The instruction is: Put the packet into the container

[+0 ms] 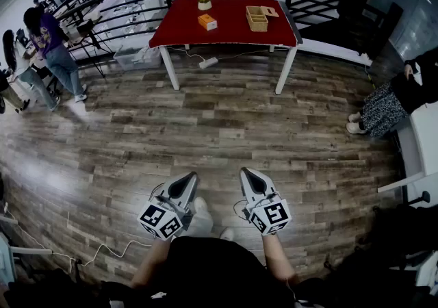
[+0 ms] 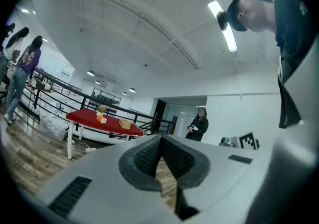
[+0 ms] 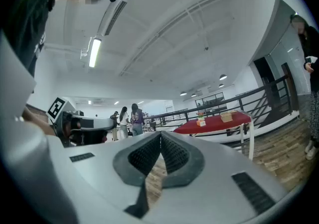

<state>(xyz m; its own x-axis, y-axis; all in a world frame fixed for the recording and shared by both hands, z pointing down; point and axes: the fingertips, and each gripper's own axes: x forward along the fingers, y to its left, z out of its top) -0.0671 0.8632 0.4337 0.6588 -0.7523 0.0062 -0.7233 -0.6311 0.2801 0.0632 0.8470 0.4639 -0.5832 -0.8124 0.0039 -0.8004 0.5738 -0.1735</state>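
The left gripper [image 1: 191,176] and right gripper [image 1: 245,172] are both closed on nothing, held level above the wood floor [image 1: 239,115]. The orange packet [image 1: 207,22] lies on the red table [image 1: 233,29] (well away from both), apart from the wooden container [image 1: 257,18].

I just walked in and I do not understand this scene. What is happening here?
A person stands on the wooden floor, far from the red table, holding the left gripper and the right gripper level in front. Both are shut and empty. The orange packet and the wooden container lie apart on the table, untouched. The task is not yet begun.
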